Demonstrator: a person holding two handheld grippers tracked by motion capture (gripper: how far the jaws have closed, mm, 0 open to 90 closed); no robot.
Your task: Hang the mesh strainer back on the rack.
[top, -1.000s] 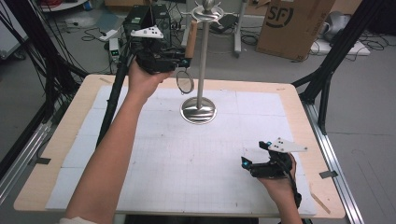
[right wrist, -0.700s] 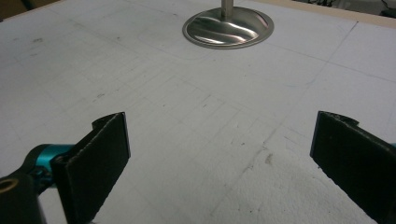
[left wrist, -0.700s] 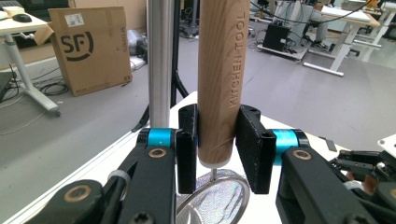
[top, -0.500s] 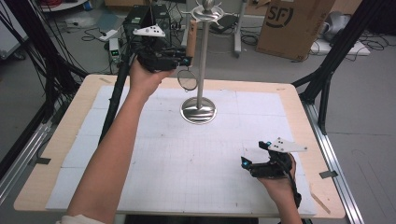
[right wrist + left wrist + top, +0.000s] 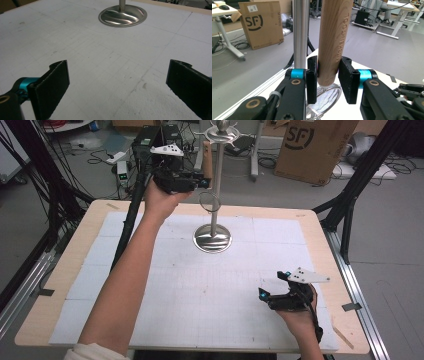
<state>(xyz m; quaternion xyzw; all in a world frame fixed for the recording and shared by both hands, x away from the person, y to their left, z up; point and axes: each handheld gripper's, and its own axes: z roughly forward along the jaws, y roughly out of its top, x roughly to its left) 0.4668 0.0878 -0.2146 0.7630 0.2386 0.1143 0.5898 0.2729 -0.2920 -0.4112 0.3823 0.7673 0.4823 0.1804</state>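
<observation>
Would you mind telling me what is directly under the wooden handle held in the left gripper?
Under the light wooden handle, a clear glass-like disc with a metal rim shows between the left gripper jaws. How it joins the handle is hidden by the handle's end.

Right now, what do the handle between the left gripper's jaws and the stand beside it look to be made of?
The handle looks like light unvarnished wood: matt tan surface, fine grain, lettering pressed into it. The stand, pole and round base, looks like polished metal, probably steel or chrome plate: it is silver and mirrors its surroundings. The left gripper has its pads at the handle's lower end.
</observation>
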